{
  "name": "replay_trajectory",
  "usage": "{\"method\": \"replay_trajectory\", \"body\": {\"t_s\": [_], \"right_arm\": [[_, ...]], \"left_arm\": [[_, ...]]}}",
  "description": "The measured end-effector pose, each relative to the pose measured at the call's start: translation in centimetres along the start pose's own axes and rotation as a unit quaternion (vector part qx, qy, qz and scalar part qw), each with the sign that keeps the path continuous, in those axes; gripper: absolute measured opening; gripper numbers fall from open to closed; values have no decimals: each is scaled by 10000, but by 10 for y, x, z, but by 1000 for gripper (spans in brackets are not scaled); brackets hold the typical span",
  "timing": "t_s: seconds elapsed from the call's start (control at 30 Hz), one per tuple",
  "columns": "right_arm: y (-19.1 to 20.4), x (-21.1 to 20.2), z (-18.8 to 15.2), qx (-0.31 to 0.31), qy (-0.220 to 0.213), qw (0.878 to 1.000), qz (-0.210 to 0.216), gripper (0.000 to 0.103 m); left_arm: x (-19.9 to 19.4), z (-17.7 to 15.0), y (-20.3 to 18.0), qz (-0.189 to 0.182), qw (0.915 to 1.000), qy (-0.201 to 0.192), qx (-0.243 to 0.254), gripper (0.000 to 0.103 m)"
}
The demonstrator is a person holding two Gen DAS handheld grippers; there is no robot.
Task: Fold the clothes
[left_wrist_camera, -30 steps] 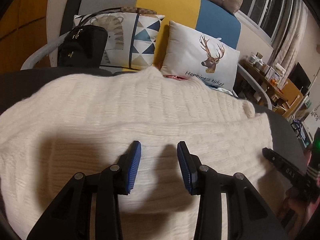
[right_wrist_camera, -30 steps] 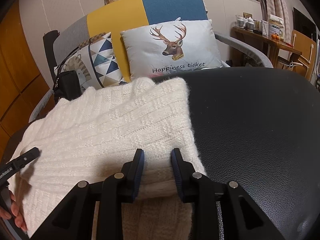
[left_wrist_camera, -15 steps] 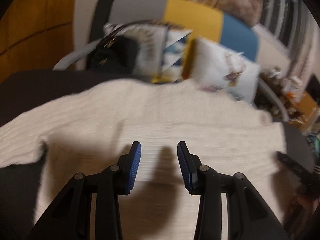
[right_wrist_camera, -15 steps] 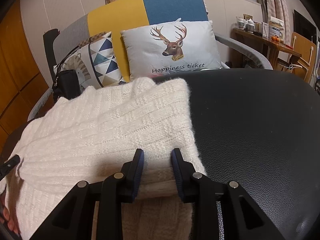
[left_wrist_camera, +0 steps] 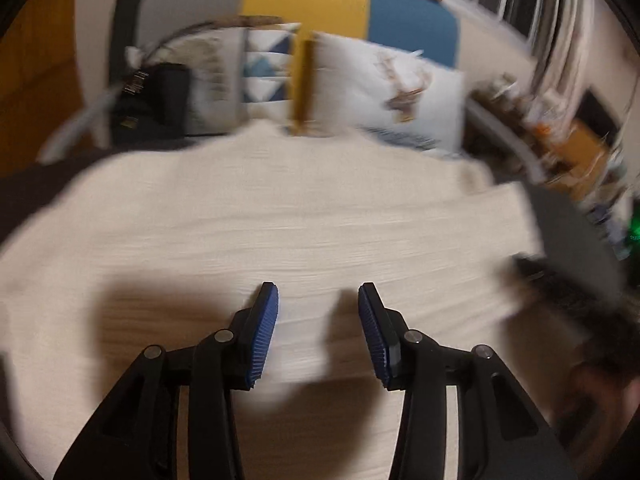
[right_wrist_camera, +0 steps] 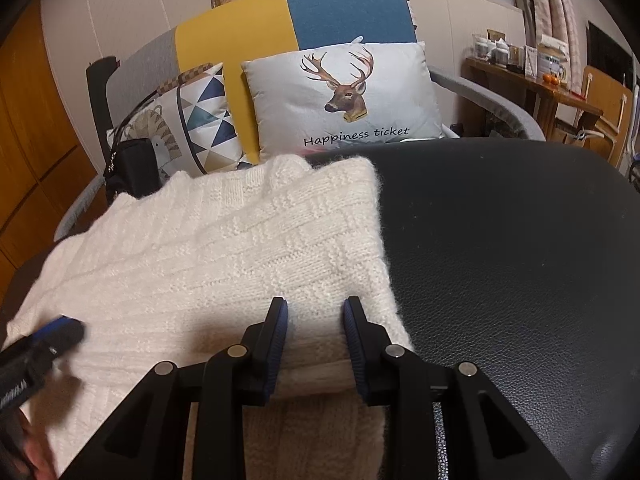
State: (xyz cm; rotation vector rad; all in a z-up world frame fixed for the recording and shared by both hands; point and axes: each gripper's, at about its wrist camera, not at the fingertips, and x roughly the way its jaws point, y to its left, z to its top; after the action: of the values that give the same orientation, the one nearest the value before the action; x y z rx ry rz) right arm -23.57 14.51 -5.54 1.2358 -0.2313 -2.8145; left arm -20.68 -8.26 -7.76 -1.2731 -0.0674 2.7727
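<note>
A cream knitted sweater lies folded on a black leather surface; it also fills the blurred left wrist view. My left gripper is open and empty just above the sweater's near part. My right gripper has its jaws around the thick folded edge at the sweater's near right corner, with cloth between the pads. The left gripper's fingers show at the left edge of the right wrist view, over the sweater.
Behind the surface stands a grey, yellow and blue sofa with a deer pillow, a triangle-patterned pillow and a black bag. A wooden side table with small items stands at the far right.
The left gripper has swung over the sweater, first leftward, then back toward the right; its view is motion-blurred and it reappears in the right wrist view. The right gripper has held still.
</note>
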Motion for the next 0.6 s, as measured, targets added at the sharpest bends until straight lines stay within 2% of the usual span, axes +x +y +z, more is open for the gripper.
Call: {"method": "replay_trajectory", "body": {"t_s": [0.1,0.13,0.2,0.43,0.53,0.6], "right_arm": [[4,0,0,-94,6,9999,-113,30],[5,0,0,-127,12,9998,-154,30],[4,-1,0,-144,14,9998,-163,30],[-11,-11,-4,-57,35,10000,-43,29],[-16,-16,-7,-110,55,9999,-107,29],[-18,-19,-9,-112,62,9999,-104,29]], "left_arm": [[-9,-11,10,-45,9997,-59,224,47],[-12,-15,11,-67,9996,-88,268,53],[-15,-20,11,-81,9995,-124,262,58],[-21,-35,-17,425,9985,-166,314,60],[-27,-42,-25,435,9987,-154,236,60],[-31,-41,-24,317,9993,-135,159,60]]}}
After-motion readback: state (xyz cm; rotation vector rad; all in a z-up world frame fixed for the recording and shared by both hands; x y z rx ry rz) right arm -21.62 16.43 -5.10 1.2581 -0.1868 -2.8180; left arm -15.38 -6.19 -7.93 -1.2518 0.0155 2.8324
